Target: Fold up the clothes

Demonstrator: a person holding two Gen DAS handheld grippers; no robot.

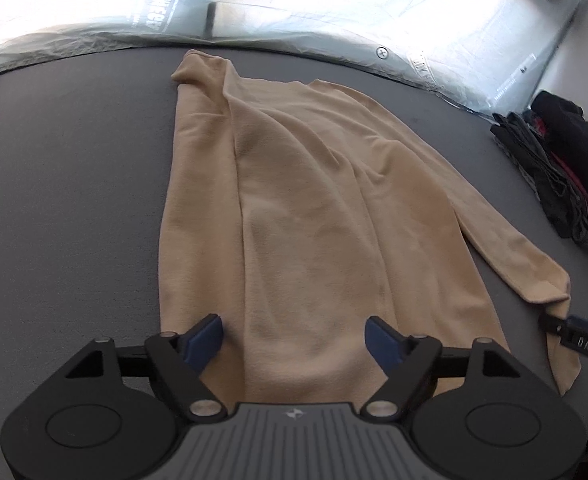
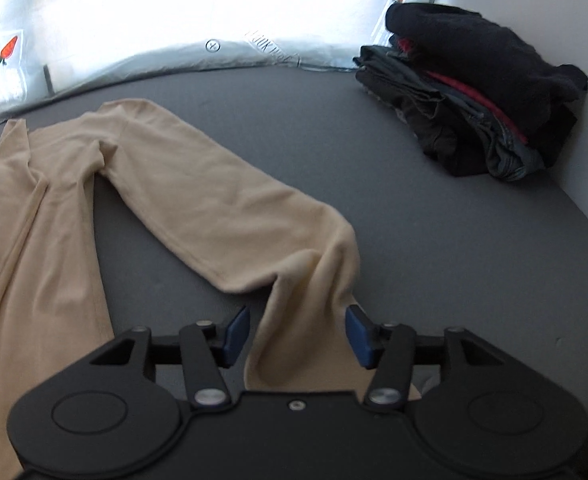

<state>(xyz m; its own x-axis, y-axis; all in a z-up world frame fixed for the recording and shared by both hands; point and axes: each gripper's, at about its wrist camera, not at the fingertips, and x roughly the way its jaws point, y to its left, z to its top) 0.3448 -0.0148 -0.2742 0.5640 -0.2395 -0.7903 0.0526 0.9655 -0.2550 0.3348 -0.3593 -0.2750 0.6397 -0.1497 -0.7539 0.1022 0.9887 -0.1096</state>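
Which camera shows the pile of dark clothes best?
The right wrist view: the dark pile lies whole, its black, grey and red layers clear. The left wrist view catches it only squeezed at the right edge.

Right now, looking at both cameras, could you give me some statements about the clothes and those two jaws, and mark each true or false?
1. The tan garment lies spread on the dark grey table. True.
2. The right gripper has its jaws clamped shut on the sleeve. False: the jaws stand open, either side of the sleeve end.
3. A pile of dark clothes sits by the wall. True.
4. The left gripper is lifting the garment. False: it is open, and the garment lies flat.
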